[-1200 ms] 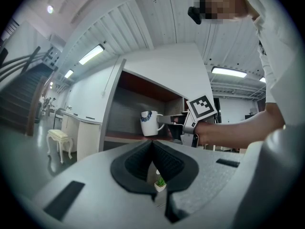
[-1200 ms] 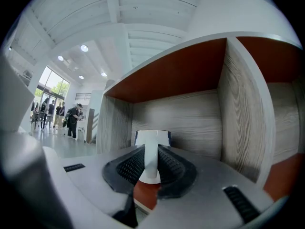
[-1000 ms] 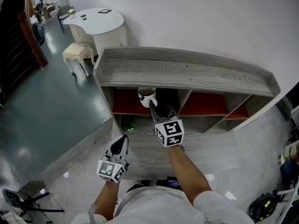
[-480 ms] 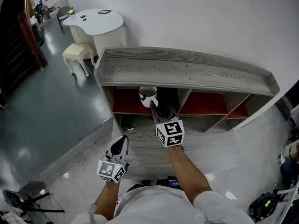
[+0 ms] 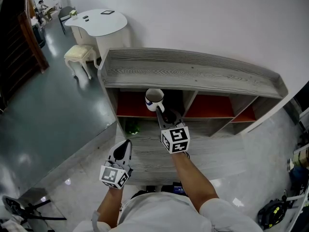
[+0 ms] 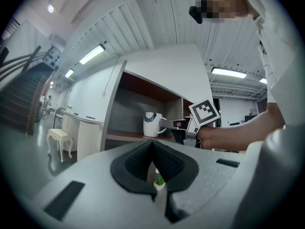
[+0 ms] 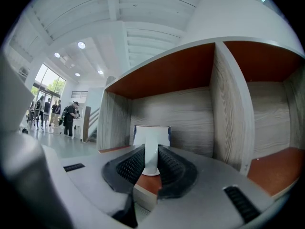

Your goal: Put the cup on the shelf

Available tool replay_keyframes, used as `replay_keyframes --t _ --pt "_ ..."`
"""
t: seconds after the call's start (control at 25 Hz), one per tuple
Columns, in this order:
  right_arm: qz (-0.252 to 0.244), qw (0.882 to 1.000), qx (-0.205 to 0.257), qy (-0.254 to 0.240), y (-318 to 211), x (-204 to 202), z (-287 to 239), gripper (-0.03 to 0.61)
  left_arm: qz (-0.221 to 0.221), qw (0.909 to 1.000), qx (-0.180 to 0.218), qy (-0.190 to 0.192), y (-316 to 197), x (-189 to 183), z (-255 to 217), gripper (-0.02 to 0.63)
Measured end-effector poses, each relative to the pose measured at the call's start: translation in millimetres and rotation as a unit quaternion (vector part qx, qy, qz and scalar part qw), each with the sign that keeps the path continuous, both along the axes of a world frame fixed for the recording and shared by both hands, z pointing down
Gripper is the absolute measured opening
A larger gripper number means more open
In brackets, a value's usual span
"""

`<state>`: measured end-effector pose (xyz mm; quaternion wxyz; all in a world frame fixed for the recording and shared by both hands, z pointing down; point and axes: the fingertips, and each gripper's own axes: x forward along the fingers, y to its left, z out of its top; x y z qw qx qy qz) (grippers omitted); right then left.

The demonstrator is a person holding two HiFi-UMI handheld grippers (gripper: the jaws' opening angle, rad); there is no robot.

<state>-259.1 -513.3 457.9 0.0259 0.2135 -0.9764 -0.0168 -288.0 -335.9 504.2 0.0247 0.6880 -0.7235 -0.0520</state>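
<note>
A white cup (image 5: 154, 99) with a blue mark stands upright at the front of the grey wooden shelf (image 5: 193, 74), in its upper left compartment with the red back. My right gripper (image 5: 160, 111) is shut on the cup's handle (image 7: 151, 152), and the cup body (image 7: 151, 133) rises just behind the jaws. In the left gripper view the cup (image 6: 151, 124) sits at the level of the shelf board, with the right gripper (image 6: 174, 124) beside it. My left gripper (image 5: 125, 147) hangs low in front of the shelf, shut and holding nothing (image 6: 153, 147).
A small green potted plant (image 5: 132, 127) stands in the lower left compartment. A partition (image 7: 229, 109) divides the cup's compartment from the one to its right. A white table (image 5: 99, 22) and a cream stool (image 5: 79, 53) stand beyond the shelf's left end. Gear lies on the floor (image 5: 275, 211).
The right gripper and the cup have shifted slightly right and deeper toward the compartment. The left gripper has stayed put.
</note>
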Motion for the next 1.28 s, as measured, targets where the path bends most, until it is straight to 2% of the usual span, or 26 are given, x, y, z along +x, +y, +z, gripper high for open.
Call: replay_keyframes --t 0.52,0.88,1.04,1.28 --pt "0.004 1.000 0.005 -0.003 5.7 11.3 -1.8 0.109 0.000 1.0000 0.005 0.000 7.3 2.2 -3.2 0.008" --pt "0.005 1.000 0.006 -0.022 21.4 59.1 -12.3 0.107 0.013 0.9999 0.004 0.000 7.0 11.6 -4.9 0.008" --pt "0.008 0.999 0.019 -0.026 38.8 86.2 -12.9 0.061 0.022 0.9997 0.004 0.000 4.9 19.6 -4.5 0.008" --pt "0.024 0.998 0.047 -0.040 65.2 133.2 -20.3 0.040 0.025 0.9997 0.008 -0.002 2.9 31.5 -6.9 0.008"
